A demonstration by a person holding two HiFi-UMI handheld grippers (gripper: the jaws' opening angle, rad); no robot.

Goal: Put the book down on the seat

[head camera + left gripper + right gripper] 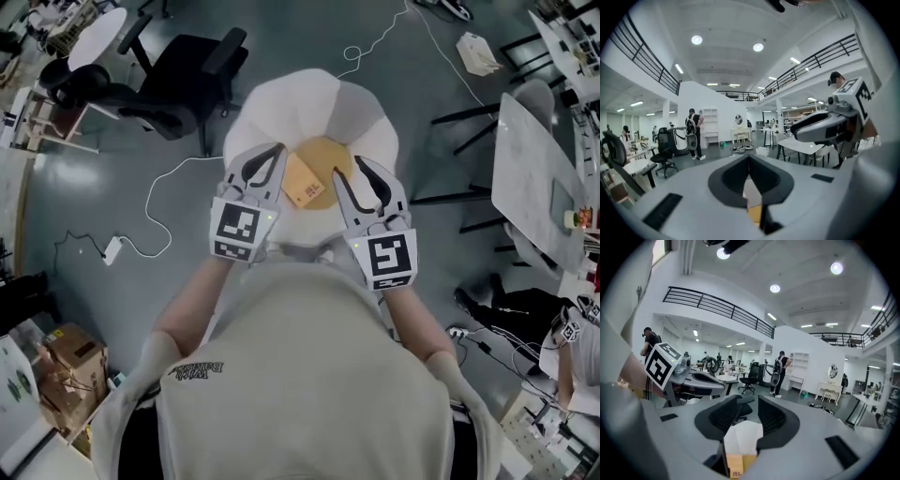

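Observation:
A brown book [303, 181] lies flat on the round tan cushion [330, 150] of a white seat [281, 103] far below my hands. Both grippers hang high above it, near my chest, touching nothing. My left gripper [277, 150] has its fingertips together with nothing in them. My right gripper [352, 169] stands a little open and empty. In the left gripper view the jaw tips [750, 159] meet, and the book [755, 214] shows below them. In the right gripper view a narrow gap [749, 401] is left between the jaws, over the white seat [743, 437] and the book [736, 466].
A black office chair [178, 80] stands behind the seat to the left. A white cable [169, 202] trails over the grey floor. White tables [534, 178] line the right side, and a cardboard box [70, 361] sits at lower left. Several people stand far off [693, 133].

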